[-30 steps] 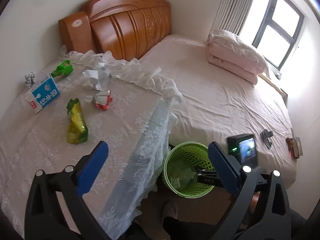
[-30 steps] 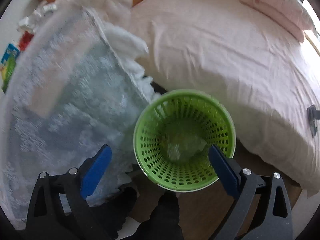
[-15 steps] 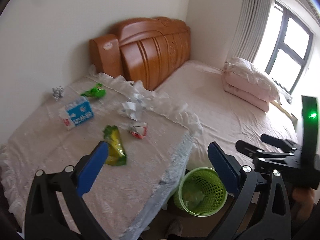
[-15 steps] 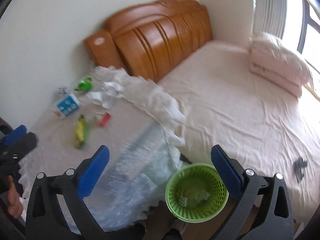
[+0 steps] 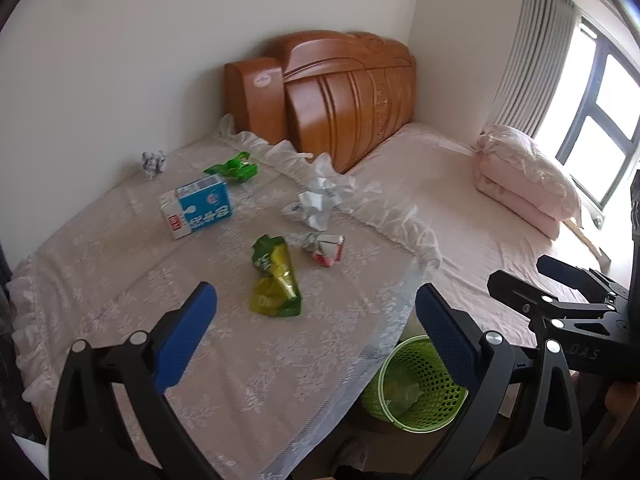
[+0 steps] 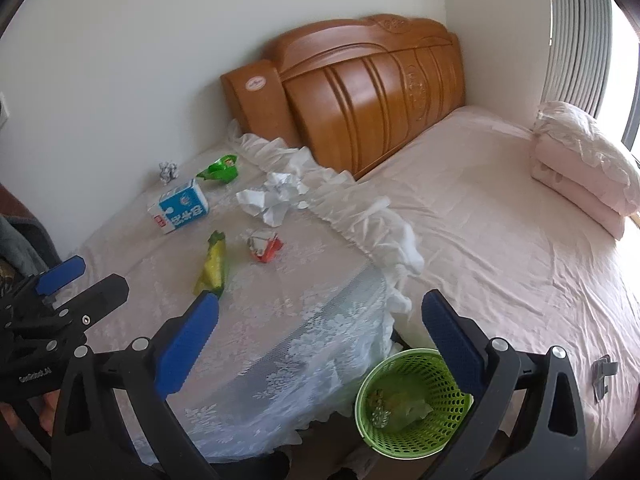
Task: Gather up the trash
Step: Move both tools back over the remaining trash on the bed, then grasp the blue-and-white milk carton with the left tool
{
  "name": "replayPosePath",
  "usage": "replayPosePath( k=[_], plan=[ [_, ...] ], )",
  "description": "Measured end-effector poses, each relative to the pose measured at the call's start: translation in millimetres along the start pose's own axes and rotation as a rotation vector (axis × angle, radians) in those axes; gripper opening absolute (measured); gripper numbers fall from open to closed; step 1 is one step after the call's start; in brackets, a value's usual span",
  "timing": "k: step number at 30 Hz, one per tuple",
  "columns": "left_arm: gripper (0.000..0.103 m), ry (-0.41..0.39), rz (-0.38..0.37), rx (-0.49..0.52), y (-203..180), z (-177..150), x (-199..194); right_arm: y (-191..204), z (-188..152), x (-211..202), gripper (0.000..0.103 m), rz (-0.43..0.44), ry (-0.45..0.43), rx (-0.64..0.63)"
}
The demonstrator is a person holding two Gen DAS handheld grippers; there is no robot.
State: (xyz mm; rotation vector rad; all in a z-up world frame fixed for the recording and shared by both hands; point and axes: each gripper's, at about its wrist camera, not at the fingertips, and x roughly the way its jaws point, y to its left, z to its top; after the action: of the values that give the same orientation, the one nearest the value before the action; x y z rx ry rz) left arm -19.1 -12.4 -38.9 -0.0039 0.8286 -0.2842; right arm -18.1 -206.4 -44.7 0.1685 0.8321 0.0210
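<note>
Beside the lace-covered table (image 5: 120, 272), down at its near corner against the bed (image 6: 500, 220), stands the green basket (image 6: 400, 448), which already holds some crumpled scraps, so part of the collecting looks done. Most remains: on the table, away from the basket, lie a yellow-green wrapper (image 5: 276, 284), a red-and-white wrapper (image 5: 326, 248), crumpled white paper (image 5: 316, 204), a blue-and-white carton (image 5: 198, 210), a green wrapper (image 5: 234, 168) and, farthest back by the wall, a small foil ball (image 5: 153, 162). The left gripper (image 5: 316, 332) and the right gripper (image 6: 320, 336) hang above the table's near edge, jaws spread wide, each holding nothing. The yellow-green wrapper lies nearest and seems the likely next pick.
</note>
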Motion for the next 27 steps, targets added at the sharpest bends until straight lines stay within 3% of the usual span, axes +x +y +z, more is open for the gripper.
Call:
replayPosePath(
  k=[14, 21, 27],
  plan=[
    [0.095, 0.059, 0.078, -0.009, 75, -3, 22, 44, 2, 29, 0.101, 0.026, 0.064, -0.026],
    [0.095, 0.094, 0.029, 0.204, 118, 31, 85, 66, -1, 53, 0.101, 0.007, 0.123, 0.001],
    [0.095, 0.188, -0.036, 0.328, 160, 83, 164, 76, -7, 71, 0.101, -0.055, 0.184, 0.049]
  ],
)
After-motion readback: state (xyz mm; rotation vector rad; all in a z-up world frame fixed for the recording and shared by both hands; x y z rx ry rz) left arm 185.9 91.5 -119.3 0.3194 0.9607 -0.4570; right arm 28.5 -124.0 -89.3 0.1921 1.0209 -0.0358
